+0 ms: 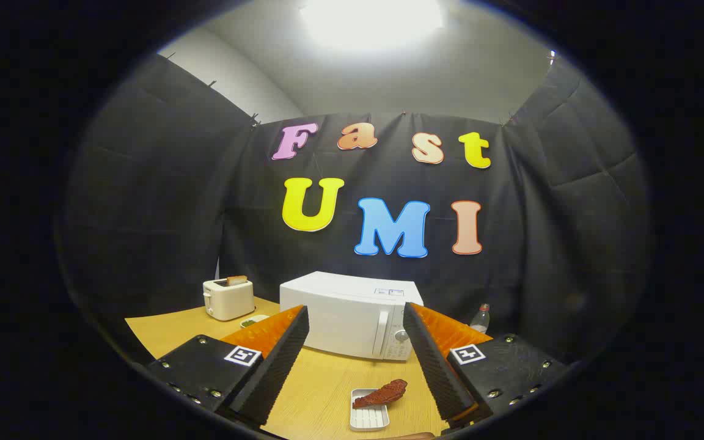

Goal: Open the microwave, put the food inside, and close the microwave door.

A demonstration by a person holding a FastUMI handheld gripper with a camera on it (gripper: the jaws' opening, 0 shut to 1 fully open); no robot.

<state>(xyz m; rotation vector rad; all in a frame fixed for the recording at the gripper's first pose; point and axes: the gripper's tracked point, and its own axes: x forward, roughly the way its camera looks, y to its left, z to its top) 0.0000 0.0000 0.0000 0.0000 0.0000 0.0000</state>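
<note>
A white microwave (352,315) stands on the wooden table (321,391), beyond my fingers, with its door shut and its handle and knobs on the right side. A reddish-brown piece of food (381,394) lies across a small white ribbed tray (369,417), close in front, between my two fingers and nearer the right one. My gripper (355,321) is open, held above the table with nothing between its fingers.
A cream toaster (228,298) with a slice in its slot stands behind and to the left of the microwave. A small white dish (253,321) sits in front of it. A clear bottle (480,318) stands to the microwave's right.
</note>
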